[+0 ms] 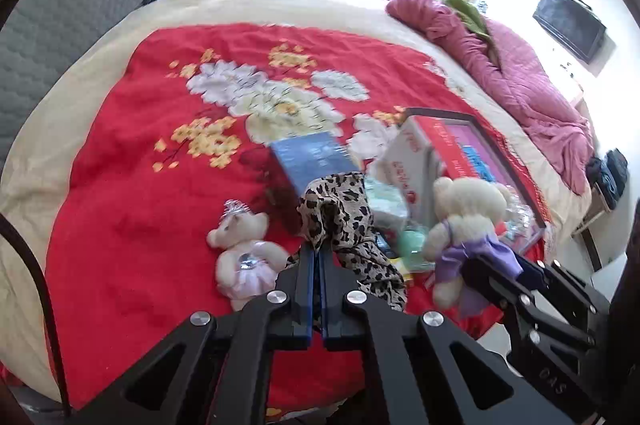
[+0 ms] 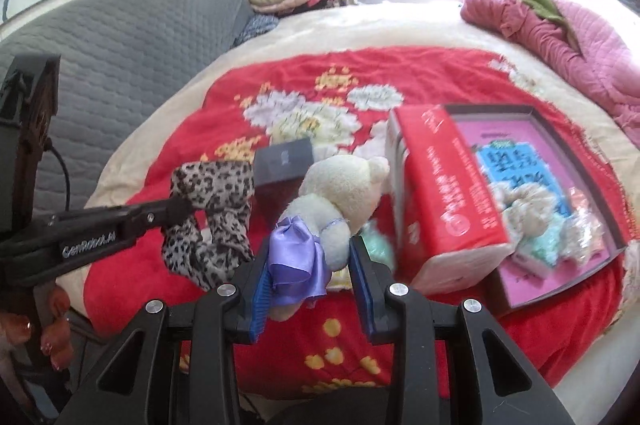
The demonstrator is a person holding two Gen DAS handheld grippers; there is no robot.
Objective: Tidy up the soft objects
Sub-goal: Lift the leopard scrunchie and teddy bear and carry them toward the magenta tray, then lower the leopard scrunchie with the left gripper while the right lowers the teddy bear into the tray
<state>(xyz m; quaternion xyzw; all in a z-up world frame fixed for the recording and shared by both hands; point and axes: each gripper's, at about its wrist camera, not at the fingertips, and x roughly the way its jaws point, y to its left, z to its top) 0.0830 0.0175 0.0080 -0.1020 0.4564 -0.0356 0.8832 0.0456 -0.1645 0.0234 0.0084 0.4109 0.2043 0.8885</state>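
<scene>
left gripper (image 1: 319,249) clamped on leopard-print scarf (image 1: 340,217), lifted off red floral blanket (image 1: 160,105). right gripper (image 2: 310,265) pinches purple-dressed teddy bear (image 2: 340,193) beside red tissue pack (image 2: 440,193).

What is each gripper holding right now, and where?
Left gripper: leopard-print scarf, pinched at a bunched fold. Right gripper: cream teddy bear, clamped around its purple-dressed body.

Leopard-print scarf (image 1: 340,213), cream bear (image 2: 340,193) in purple, red floral blanket (image 1: 160,105)
</scene>
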